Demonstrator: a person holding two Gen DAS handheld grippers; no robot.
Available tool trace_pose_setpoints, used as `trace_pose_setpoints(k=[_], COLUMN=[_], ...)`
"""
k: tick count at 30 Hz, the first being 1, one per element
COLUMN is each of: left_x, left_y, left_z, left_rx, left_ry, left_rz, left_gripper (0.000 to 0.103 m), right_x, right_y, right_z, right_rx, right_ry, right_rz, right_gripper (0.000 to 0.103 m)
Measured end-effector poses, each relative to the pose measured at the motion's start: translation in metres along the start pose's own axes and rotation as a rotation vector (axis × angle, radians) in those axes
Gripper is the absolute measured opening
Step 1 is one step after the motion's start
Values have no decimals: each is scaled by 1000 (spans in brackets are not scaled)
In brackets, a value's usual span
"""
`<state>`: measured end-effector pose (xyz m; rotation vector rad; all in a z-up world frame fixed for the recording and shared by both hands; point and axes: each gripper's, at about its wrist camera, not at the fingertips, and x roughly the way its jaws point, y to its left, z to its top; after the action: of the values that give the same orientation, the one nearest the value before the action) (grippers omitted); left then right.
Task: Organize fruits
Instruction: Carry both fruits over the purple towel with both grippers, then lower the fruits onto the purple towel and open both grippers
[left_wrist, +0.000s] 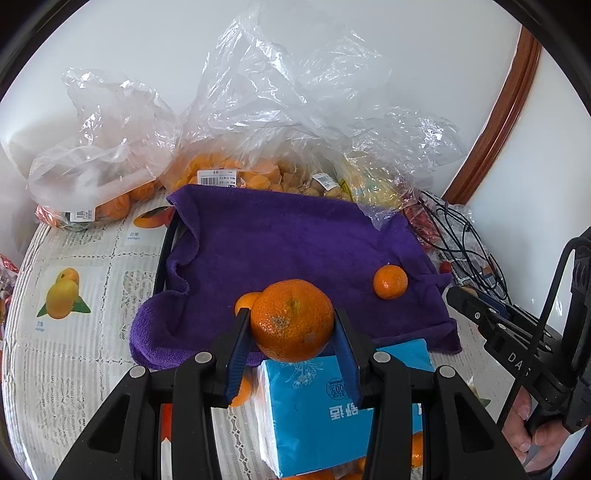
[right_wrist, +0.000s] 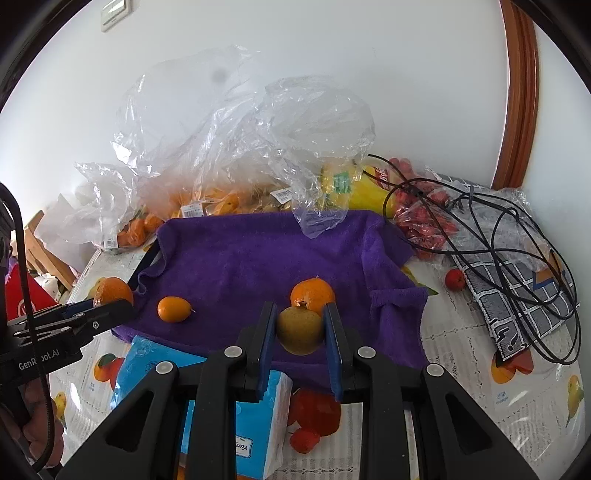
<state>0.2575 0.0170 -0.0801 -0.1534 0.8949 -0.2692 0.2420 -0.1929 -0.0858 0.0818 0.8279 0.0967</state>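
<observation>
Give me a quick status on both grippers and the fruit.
Left gripper shut on mandarin. Right gripper shut on brownish fruit. Purple towel ahead, two fruits there.

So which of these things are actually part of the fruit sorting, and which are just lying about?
Part of the job:
- mandarin held in the left gripper
- yellow-green fruit held in the right gripper
- purple towel
- small mandarin and kumquat lying on it
- bagged fruit behind

Just lying about:
- blue tissue pack
- black cables
- patterned pouch
</observation>
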Motion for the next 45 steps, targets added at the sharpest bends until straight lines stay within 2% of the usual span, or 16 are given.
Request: trace_pose_setpoints(k=[28,45], left_x=[60,70], left_y=[6,4], left_z=[4,3], left_rx=[-8,-8], left_ry=[106,134], left_rz=[10,-15], left_gripper=[41,41], right_x=[62,69], right_y=[-11,-9], right_z=[-13,-14], right_rx=[-1,-11], right_ry=[128,145], right_rz=[7,-26], right_gripper=[26,27])
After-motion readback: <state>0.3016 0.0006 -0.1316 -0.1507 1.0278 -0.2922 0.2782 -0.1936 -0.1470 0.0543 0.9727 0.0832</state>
